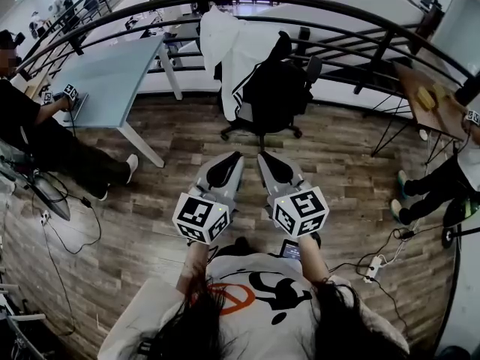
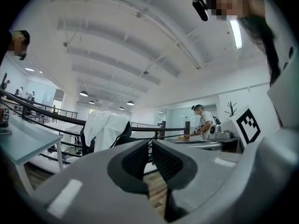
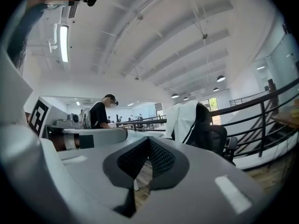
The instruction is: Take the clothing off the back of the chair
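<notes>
A white garment [image 1: 232, 47] with black stripes hangs over the back of a black office chair [image 1: 274, 88] by the railing, some way ahead of me. Both grippers are held level, side by side and well short of it. My left gripper [image 1: 234, 156] has its jaws all but together, only a sliver between the tips, and nothing in them. The right gripper [image 1: 262, 156] is shut and empty. In the left gripper view the garment [image 2: 107, 127] lies left of the tips [image 2: 151, 143]. In the right gripper view the garment [image 3: 184, 120] hangs right of the touching tips [image 3: 148, 140].
A pale blue table [image 1: 112, 73] stands left of the chair, with a curved black railing [image 1: 337, 13] behind it. One person sits at the left [image 1: 45, 141] and another at the right [image 1: 435, 186] by a wooden desk [image 1: 435, 100]. Cables and a power strip [image 1: 373, 268] lie on the wood floor.
</notes>
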`<move>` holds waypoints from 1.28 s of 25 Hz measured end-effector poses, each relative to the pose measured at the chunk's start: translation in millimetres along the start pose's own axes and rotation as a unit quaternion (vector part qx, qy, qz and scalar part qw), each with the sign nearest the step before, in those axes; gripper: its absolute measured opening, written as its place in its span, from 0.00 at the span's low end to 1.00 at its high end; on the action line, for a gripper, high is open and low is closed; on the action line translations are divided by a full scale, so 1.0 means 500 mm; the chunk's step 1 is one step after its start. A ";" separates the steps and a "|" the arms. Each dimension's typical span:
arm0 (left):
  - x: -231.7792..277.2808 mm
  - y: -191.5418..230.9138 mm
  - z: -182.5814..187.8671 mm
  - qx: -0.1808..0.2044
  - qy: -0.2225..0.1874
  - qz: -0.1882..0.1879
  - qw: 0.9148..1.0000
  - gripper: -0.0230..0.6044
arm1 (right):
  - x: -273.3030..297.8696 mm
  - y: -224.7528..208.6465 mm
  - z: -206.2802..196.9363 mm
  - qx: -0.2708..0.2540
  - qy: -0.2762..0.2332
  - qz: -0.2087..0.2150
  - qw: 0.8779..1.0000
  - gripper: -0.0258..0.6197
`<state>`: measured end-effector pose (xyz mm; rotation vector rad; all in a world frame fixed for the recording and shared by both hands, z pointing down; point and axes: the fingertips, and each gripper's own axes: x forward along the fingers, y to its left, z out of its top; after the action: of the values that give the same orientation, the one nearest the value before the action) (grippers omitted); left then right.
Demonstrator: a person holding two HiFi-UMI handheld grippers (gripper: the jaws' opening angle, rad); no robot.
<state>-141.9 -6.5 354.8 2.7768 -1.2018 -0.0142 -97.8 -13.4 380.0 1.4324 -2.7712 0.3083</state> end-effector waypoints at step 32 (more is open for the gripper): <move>0.257 0.156 -0.041 0.025 0.023 0.003 0.999 0.23 | 0.186 -0.247 -0.009 -0.009 0.021 -0.005 1.000 0.07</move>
<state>-109.3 -151.0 388.6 2.7997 -1.2172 0.0809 -52.6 -157.1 414.6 1.4179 -2.7266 0.3074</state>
